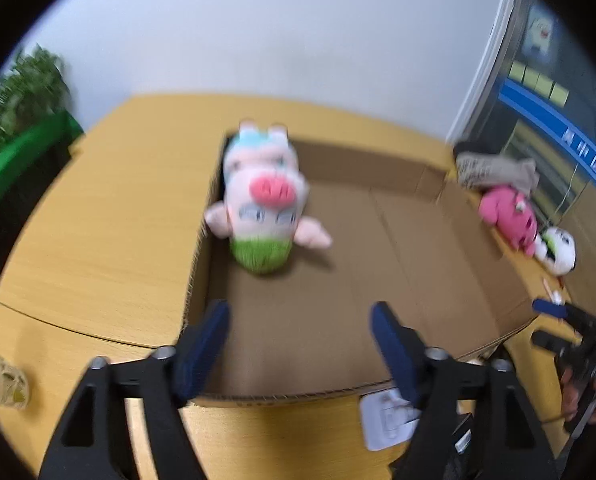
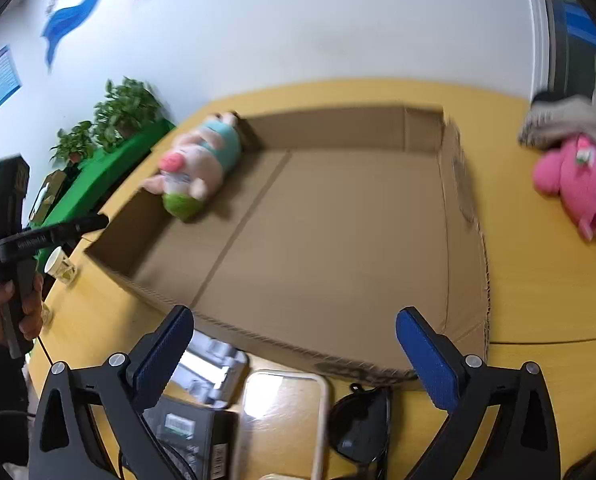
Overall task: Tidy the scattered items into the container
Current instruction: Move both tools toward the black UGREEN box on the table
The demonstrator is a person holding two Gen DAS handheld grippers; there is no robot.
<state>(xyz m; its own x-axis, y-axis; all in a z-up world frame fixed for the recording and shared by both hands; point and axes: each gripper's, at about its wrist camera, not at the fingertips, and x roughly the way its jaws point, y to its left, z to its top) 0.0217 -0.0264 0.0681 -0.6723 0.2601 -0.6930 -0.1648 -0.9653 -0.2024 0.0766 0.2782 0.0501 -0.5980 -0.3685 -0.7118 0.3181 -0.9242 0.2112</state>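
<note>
Pig plush (image 1: pixel 264 196) already lies at the cardboard box's (image 1: pixel 438 240) upper-left corner, both tongs – left (image 1: pixel 300 344), right (image 2: pixel 294 354) – wide open and empty – next likely the pink plush (image 2: pixel 582 188) at right on the surface (image 2: pixel 538 280).

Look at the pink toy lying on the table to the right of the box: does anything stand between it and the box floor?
Only the box wall. The pink toy lies beside it on the table; lifted over that low wall, nothing visible blocks it.
</note>
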